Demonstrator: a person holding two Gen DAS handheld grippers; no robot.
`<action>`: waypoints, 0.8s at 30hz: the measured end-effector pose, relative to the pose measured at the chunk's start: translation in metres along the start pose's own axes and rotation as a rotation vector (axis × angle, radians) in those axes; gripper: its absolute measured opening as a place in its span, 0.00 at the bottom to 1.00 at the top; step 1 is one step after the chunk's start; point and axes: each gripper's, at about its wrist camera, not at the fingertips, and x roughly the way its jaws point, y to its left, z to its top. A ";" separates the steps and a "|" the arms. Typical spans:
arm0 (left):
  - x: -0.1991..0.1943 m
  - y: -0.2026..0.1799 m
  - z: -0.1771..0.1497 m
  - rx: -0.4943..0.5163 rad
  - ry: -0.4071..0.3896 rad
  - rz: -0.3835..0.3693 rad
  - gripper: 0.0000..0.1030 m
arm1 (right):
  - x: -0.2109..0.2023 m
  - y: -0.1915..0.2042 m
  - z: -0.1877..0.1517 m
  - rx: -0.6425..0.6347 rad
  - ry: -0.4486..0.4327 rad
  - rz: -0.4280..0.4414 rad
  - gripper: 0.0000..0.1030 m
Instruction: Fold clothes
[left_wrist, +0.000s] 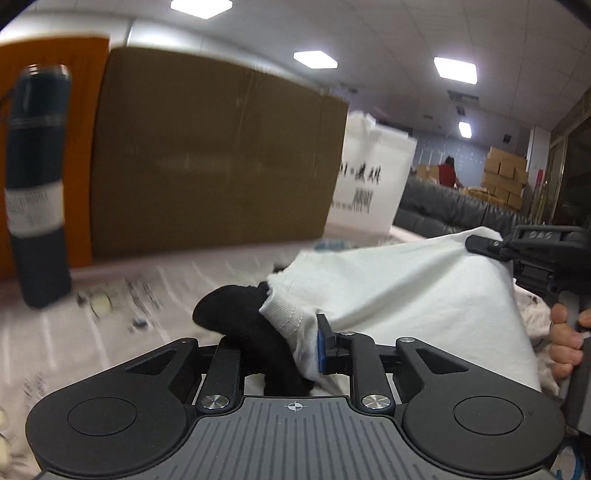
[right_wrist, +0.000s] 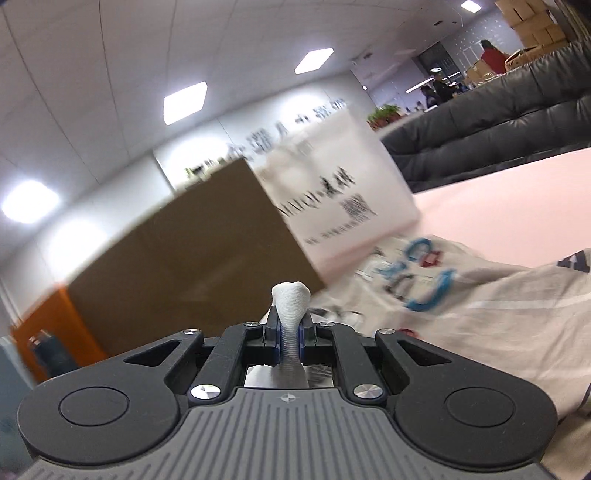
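Note:
A white garment (left_wrist: 399, 295) hangs stretched between my two grippers above the table. My left gripper (left_wrist: 295, 343) is shut on its ribbed hem together with a black cloth (left_wrist: 236, 317) that bulges out to the left. My right gripper (right_wrist: 290, 332) is shut on a bunched ribbed white edge (right_wrist: 291, 299) of the garment; in the left wrist view it shows at the far right (left_wrist: 487, 245), holding the garment's upper corner.
A printed cloth (right_wrist: 424, 284) covers the table (right_wrist: 517, 199). A big brown cardboard box (left_wrist: 214, 158) and a white printed bag (left_wrist: 369, 184) stand behind. A dark bottle (left_wrist: 37, 192) stands at the left. A dark sofa (right_wrist: 498, 122) lies beyond.

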 end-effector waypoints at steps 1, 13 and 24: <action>0.002 0.003 -0.001 -0.016 0.020 0.016 0.33 | 0.009 -0.009 -0.005 0.001 0.027 -0.022 0.08; -0.009 0.078 -0.006 -0.330 -0.026 0.030 0.72 | -0.007 -0.025 -0.013 0.096 0.083 -0.155 0.55; 0.003 0.078 -0.008 -0.384 0.087 -0.209 0.41 | -0.097 0.025 -0.063 0.133 0.287 0.016 0.72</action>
